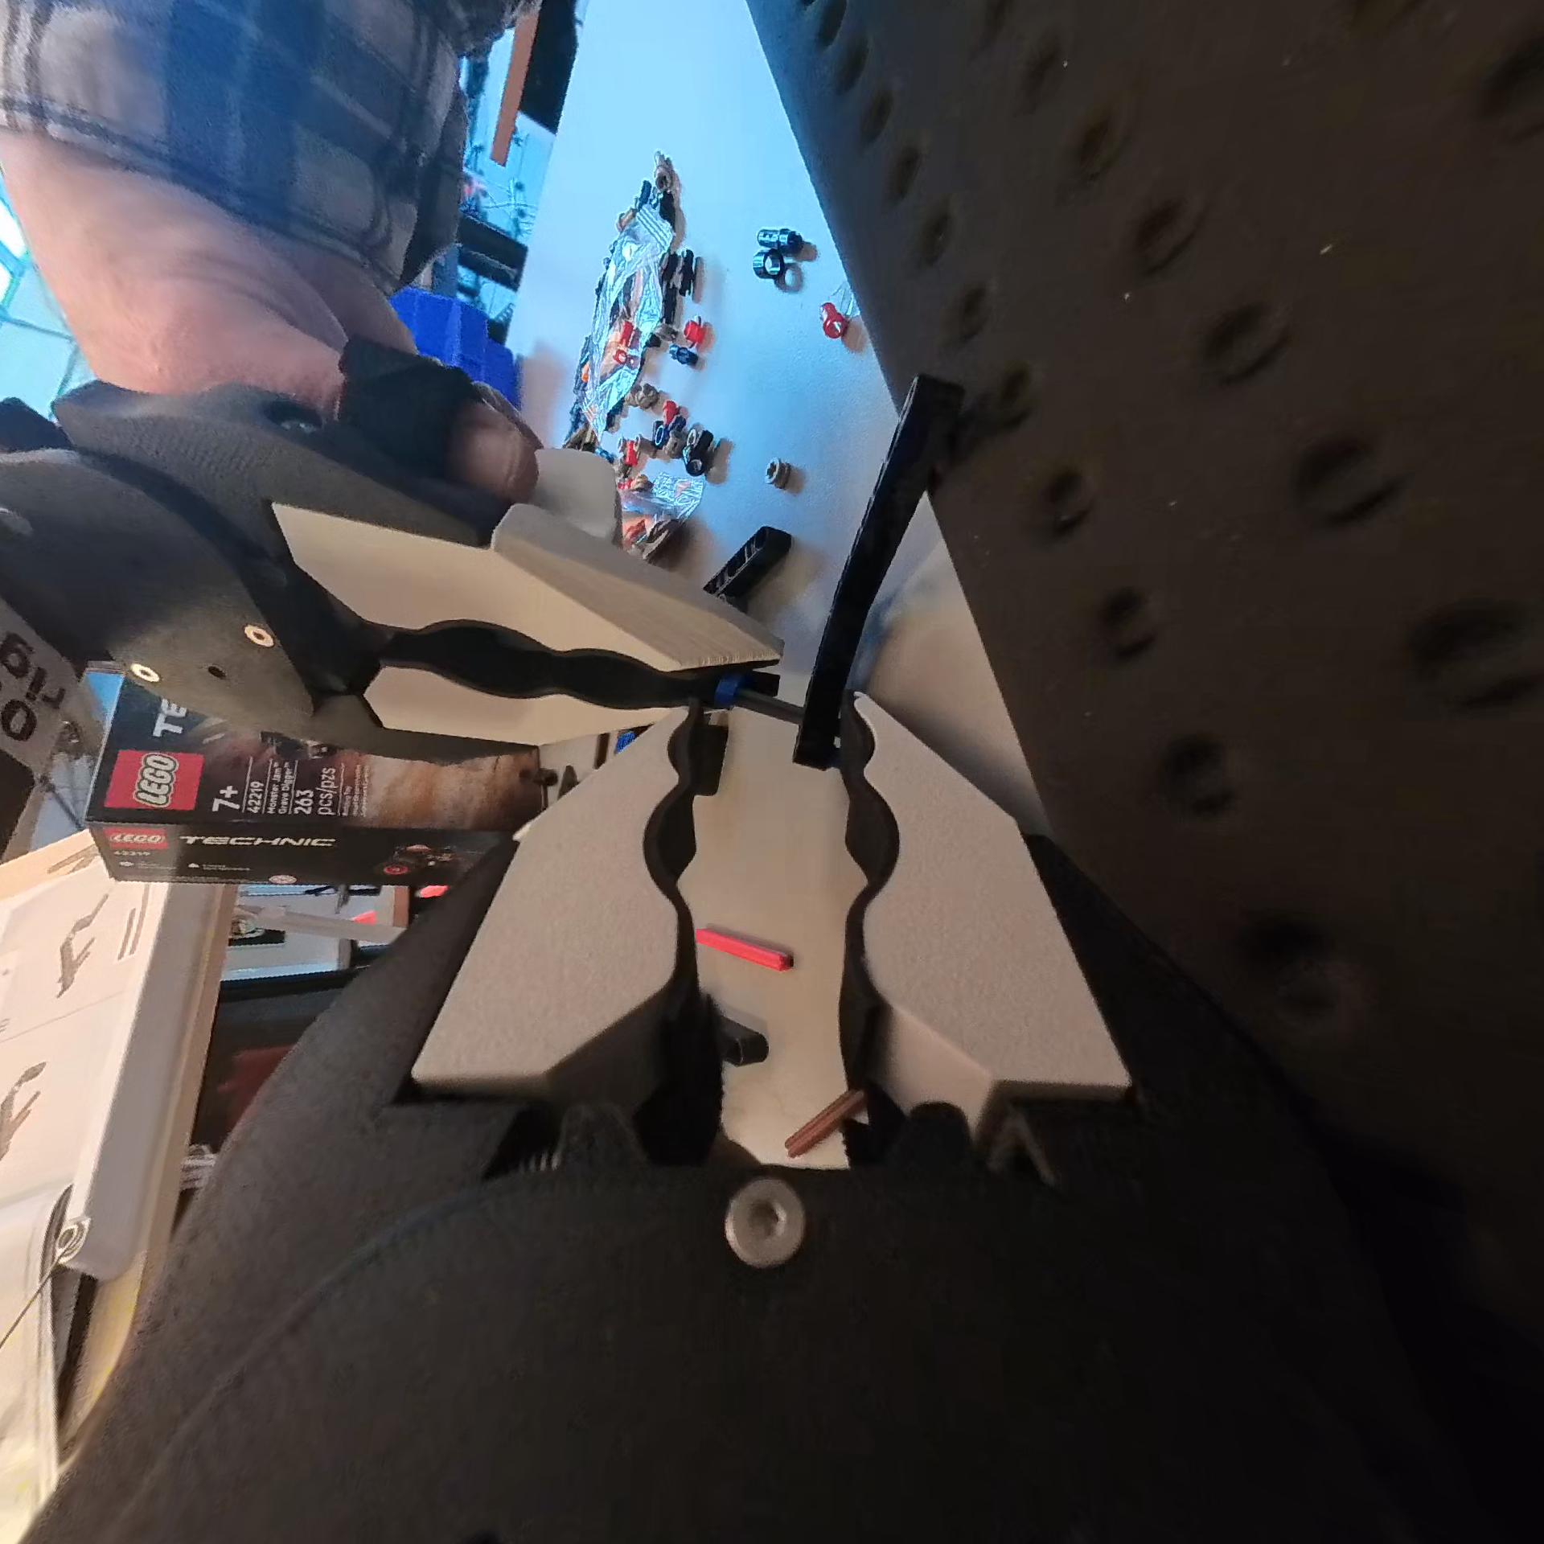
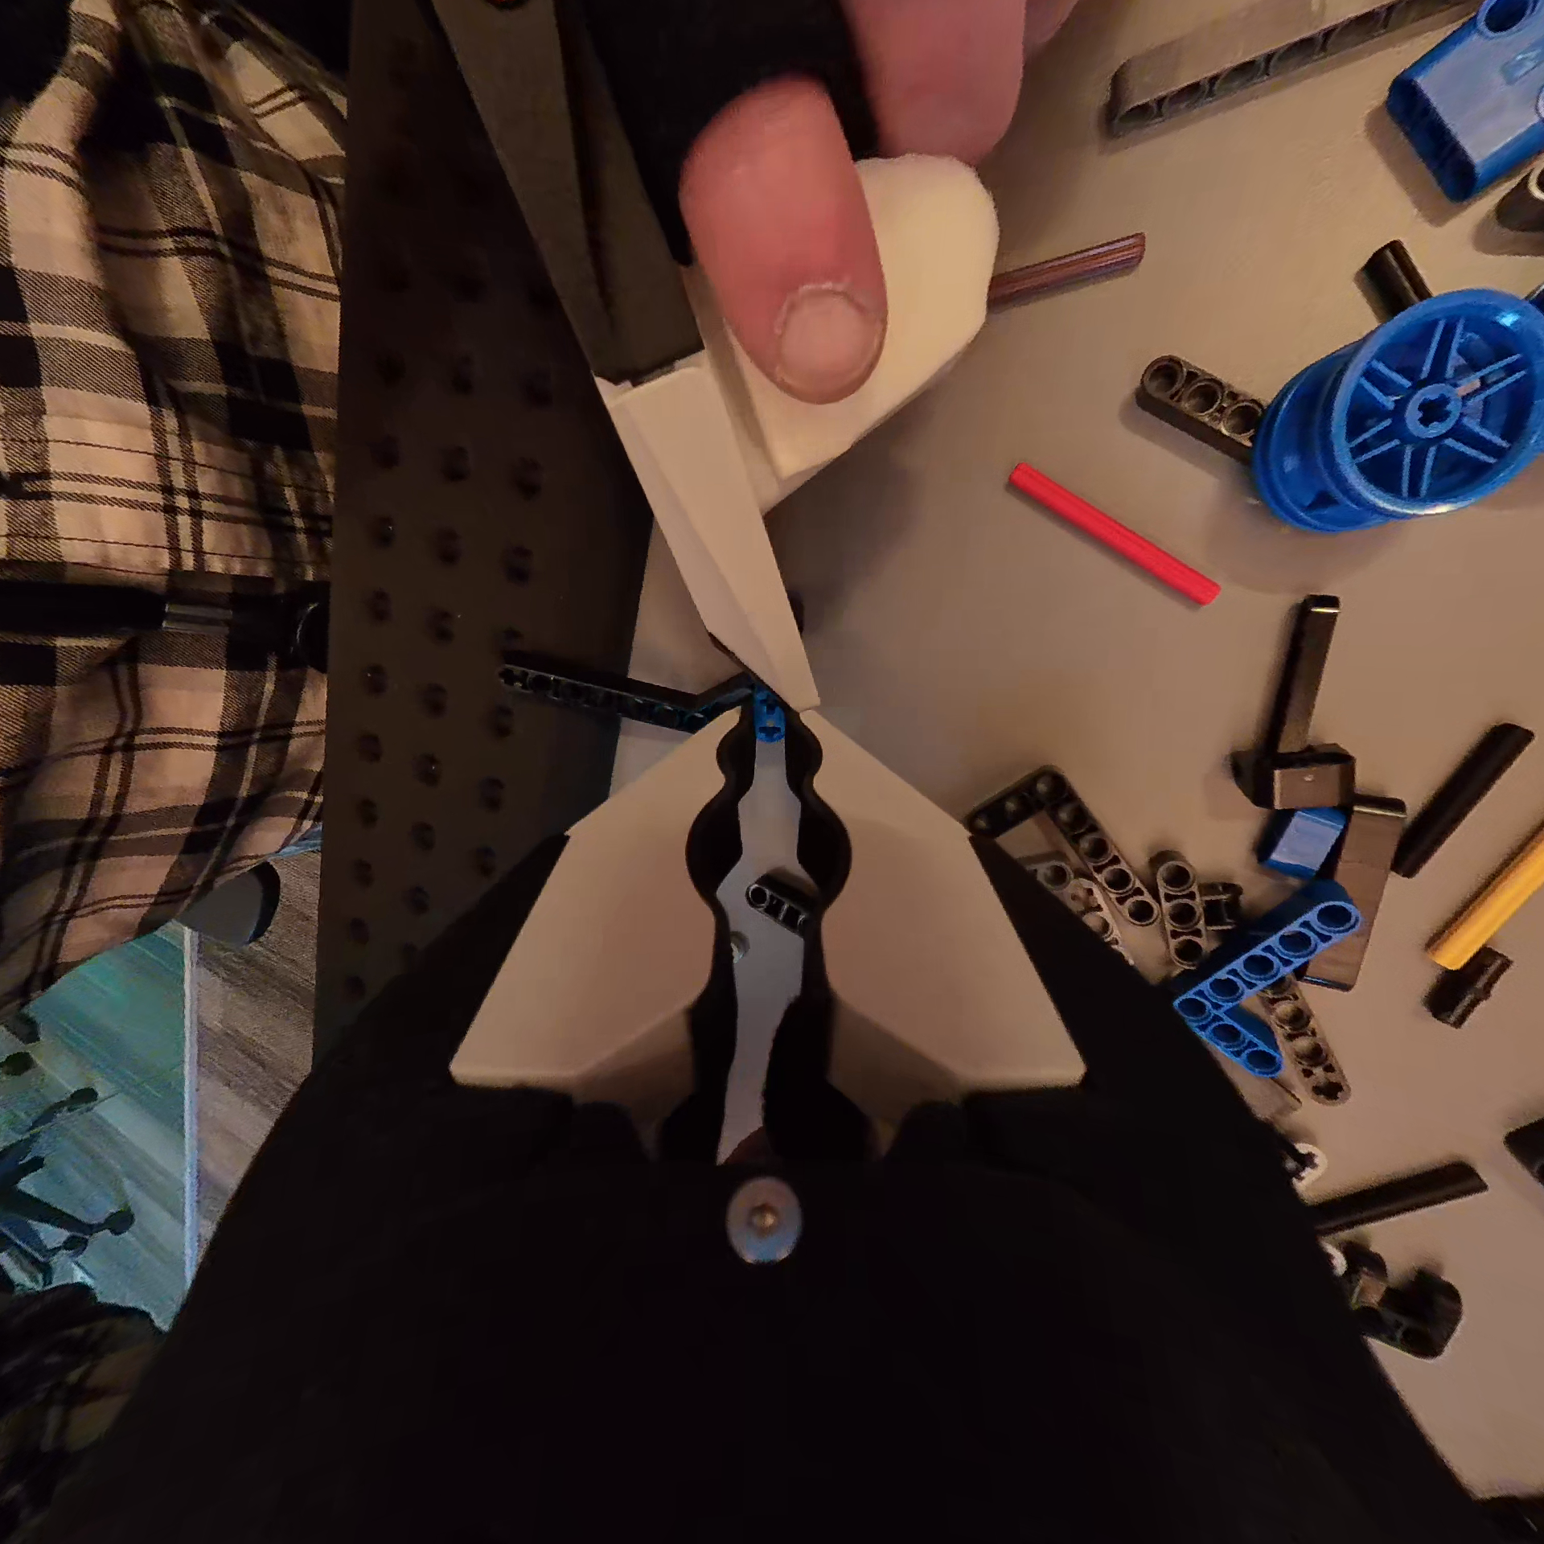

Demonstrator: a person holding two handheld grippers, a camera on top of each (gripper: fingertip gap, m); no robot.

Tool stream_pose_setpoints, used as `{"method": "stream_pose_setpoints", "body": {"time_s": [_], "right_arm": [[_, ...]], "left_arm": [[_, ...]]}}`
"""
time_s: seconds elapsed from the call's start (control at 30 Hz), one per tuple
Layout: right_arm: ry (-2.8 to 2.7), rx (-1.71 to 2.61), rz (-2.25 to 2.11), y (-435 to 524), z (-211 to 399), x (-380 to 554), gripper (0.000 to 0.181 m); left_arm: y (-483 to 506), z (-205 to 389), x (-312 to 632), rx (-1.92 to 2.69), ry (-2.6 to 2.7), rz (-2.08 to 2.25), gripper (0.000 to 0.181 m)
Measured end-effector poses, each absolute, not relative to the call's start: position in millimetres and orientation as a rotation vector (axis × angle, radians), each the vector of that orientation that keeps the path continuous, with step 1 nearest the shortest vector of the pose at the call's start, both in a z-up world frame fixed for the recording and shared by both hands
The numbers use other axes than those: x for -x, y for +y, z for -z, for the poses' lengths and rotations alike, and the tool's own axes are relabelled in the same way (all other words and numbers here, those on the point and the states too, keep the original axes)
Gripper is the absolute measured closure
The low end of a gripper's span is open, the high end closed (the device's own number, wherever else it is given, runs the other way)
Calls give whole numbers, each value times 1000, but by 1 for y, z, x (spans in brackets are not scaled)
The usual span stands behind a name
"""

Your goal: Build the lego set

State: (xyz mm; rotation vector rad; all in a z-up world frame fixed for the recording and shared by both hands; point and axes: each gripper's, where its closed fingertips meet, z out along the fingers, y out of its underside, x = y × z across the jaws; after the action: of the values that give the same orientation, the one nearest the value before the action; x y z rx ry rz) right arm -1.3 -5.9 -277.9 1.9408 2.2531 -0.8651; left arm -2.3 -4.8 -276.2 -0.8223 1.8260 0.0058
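Note:
My left gripper [image 1: 773,727] holds the near end of a long thin black beam [image 1: 877,551]. The beam's end sits between its parted fingertips, against the right finger, and slants up towards a dark perforated board [image 1: 1253,501]. My right gripper [image 2: 767,723] is shut on a small blue pin [image 2: 769,720] with a grey shaft. In the left wrist view it comes in from the left [image 1: 744,681] and the pin's [image 1: 728,690] shaft tip meets the beam. In the right wrist view the beam [image 2: 601,692] runs left over the board [image 2: 451,585], and the left gripper's white finger [image 2: 718,568] comes down from above.
On the table to the right lie a red axle [image 2: 1111,535], a blue wheel [image 2: 1412,409], a blue angled beam [image 2: 1262,969], a yellow axle [image 2: 1495,911] and several black beams. The set's box [image 1: 276,794], an instruction booklet [image 1: 67,1003] and a pile of small parts [image 1: 652,351] show in the left wrist view.

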Motion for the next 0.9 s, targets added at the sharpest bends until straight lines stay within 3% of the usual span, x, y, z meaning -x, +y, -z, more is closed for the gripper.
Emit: {"method": "stream_pose_setpoints", "body": {"time_s": [0.37,0.57,0.9], "right_arm": [[2213,-1988,901,-4,279,-1,177],[2214,-1981,928,-7,278,2,177],[2215,-1954,882,-8,285,3,176]], "left_arm": [[-5,267,3,774,1770,-38,149],[-9,271,3,757,1798,-24,162],[-10,276,3,792,1834,21,164]]}}
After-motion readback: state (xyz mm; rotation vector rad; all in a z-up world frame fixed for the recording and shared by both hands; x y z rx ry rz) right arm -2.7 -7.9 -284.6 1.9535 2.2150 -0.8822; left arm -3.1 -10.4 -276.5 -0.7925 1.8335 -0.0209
